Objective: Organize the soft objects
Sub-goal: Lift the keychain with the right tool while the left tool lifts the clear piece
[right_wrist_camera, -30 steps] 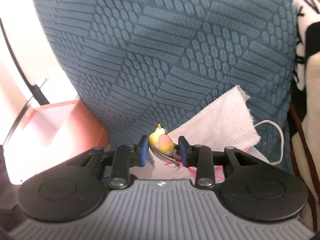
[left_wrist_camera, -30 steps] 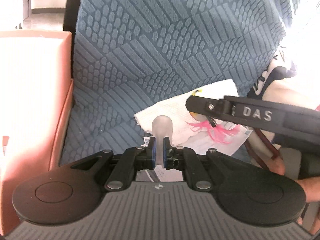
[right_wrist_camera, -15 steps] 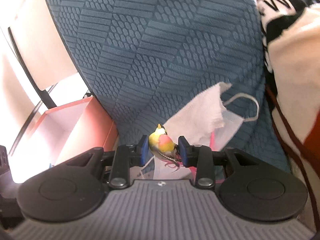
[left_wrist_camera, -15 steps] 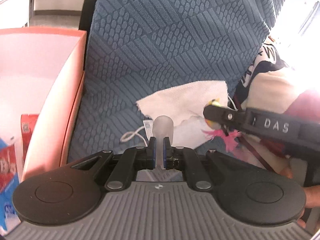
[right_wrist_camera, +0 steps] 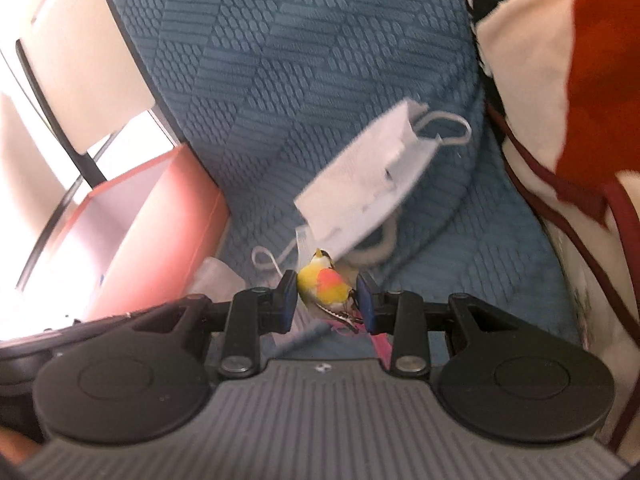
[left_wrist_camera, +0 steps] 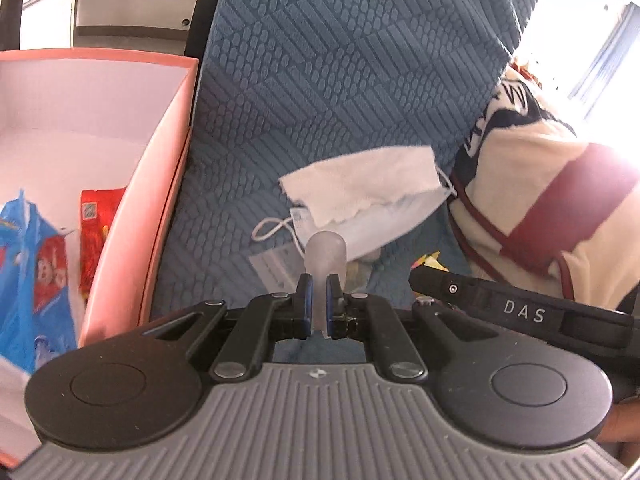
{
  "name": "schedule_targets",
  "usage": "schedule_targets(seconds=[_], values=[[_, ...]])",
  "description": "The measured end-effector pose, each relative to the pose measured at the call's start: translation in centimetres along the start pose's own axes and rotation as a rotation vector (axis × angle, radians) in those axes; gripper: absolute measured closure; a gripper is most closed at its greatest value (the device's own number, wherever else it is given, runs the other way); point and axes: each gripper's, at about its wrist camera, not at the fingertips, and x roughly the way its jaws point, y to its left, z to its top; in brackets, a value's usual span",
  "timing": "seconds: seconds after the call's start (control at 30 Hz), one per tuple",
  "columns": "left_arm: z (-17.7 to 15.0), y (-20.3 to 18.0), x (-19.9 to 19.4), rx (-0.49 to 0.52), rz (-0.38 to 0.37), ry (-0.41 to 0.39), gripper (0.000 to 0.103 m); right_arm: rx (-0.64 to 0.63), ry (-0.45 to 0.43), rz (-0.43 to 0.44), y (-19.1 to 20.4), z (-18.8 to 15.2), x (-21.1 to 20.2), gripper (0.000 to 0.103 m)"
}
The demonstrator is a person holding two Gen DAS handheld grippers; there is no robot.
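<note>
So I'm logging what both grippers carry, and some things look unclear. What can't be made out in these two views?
- Left wrist view: the frosted piece in the left gripper; its lower end is hidden behind the gripper body.
- Right wrist view: the toy bird in the right gripper; its tail end is hidden below the fingers.
- Left wrist view: the packets in the pink box are blurred and cut off by the left edge.

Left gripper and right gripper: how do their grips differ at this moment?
The left gripper is nearly closed on a frosted translucent piece; the right gripper stands wider, clamped on a yellow-and-orange toy bird. Both point down over the blue cushion.
</note>
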Motion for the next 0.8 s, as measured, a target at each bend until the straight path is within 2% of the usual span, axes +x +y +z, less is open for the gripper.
schedule_targets(seconds=[0.23, 0.4, 0.53, 0.63, 0.8], values=[[-1.2, 0.0, -1.2, 0.006, 0.007, 0.023, 0.095, -0.010, 0.011, -0.034, 0.6, -1.9, -0.8, 0.067], [-2.2, -0.4, -1.9, 0.035, 0.027, 0.007, 0.095, -0.019, 0.028, -0.065, 0.4, -2.9, -0.7, 0.067], [-3.6, -0.2, -1.4, 0.035, 0.028, 0.053, 0.095, 0.009, 0.011, -0.052, 0.3, -3.6, -1.6, 0.067], [-3.3, 0.1, -1.6, 0.042, 0.042, 0.039, 0.095, -0.003, 0.028, -0.098, 0.5, -4.9, -1.7, 0.067], [-3.7, 0.5, -1.8, 0.039, 0.034, 0.053, 0.095, 0.009, 0.033, -0.103, 0.1, -6.0, -2.2, 0.067]])
